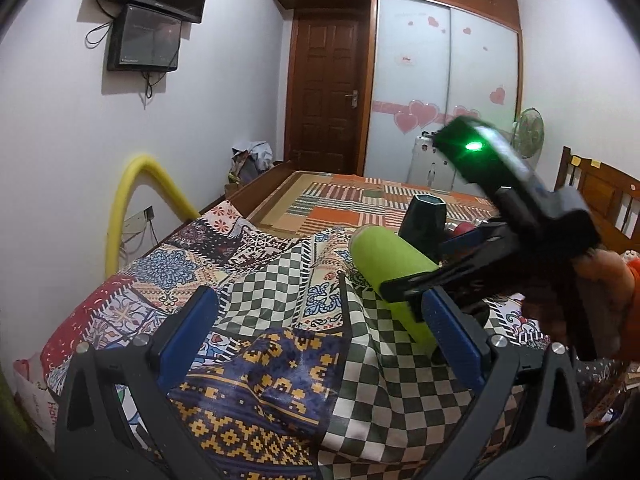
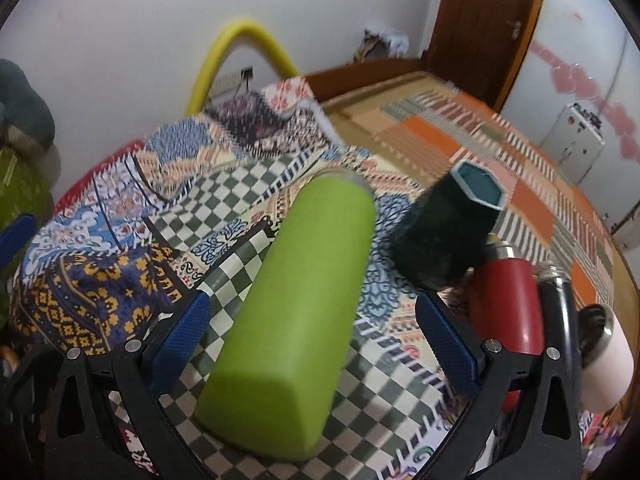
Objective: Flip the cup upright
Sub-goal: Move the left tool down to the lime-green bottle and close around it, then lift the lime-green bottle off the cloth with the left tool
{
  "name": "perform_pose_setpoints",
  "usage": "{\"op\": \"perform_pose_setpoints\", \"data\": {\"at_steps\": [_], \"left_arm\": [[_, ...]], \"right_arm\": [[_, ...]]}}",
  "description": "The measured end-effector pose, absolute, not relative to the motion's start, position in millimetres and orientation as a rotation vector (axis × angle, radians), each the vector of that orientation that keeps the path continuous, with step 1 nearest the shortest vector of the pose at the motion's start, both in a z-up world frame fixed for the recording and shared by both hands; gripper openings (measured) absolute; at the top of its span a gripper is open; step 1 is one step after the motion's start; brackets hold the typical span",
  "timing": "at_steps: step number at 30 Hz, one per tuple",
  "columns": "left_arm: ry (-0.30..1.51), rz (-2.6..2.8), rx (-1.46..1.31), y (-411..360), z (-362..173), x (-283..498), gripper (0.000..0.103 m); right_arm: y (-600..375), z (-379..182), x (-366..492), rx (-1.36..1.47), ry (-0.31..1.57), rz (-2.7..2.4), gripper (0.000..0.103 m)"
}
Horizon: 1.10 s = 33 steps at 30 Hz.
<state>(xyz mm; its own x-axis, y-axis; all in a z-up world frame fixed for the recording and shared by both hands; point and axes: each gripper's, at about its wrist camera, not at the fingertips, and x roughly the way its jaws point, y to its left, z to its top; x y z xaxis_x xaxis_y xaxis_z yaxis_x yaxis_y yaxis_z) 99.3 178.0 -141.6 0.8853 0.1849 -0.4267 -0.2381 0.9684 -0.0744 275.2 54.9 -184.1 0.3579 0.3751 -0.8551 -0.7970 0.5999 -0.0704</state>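
Between the blue pads of the right hand-held gripper lies the green cup, on its side on the patchwork quilt, its flat bottom toward the camera and its grey-rimmed mouth pointing away. The jaws stand wide apart around the cup; there is a gap on each side, so neither pad touches it. What the cup holds cannot be seen from this side.

Just beyond and to the right of the cup stands a dark green hexagonal cup, mouth down with its six-sided base on top, tilted a little. Close by on its right lie a red flask, a black flask and a white cup, side by side, the red one touching the dark cup's lower edge.

The left hand-held gripper hovers over the quilt with its jaws spread wide and nothing between them. From its camera the right tool's black arm crosses in front of the green cup's near end.

Farther out, the quilt covers the near part of the bed; a striped mat covers the rest. A yellow foam tube arches at the bed's left edge against the wall. A wooden door and a sliding wardrobe with pink hearts stand behind.
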Motion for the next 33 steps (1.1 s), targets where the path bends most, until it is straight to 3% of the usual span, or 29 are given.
{"op": "perform_pose_setpoints", "data": {"at_steps": [4, 8, 16, 21, 33], "left_arm": [[0.419, 0.216, -0.112, 176, -143, 96, 0.103], [0.414, 0.211, -0.111, 175, -144, 95, 0.103], [0.411, 0.224, -0.132, 179, -143, 92, 0.103], [0.398, 0.238, -0.123, 179, -136, 88, 0.103], [0.377, 0.197, -0.07, 144, -114, 87, 0.103]], "right_arm": [[65, -196, 284, -0.552, 1.035, 0.821, 0.082], [67, -200, 292, -0.561, 1.091, 0.809, 0.073], [72, -207, 303, -0.528, 1.184, 0.791, 0.071], [62, -200, 299, -0.521, 1.161, 0.789, 0.062], [4, -169, 274, -0.485, 1.09, 0.782, 0.062]]}}
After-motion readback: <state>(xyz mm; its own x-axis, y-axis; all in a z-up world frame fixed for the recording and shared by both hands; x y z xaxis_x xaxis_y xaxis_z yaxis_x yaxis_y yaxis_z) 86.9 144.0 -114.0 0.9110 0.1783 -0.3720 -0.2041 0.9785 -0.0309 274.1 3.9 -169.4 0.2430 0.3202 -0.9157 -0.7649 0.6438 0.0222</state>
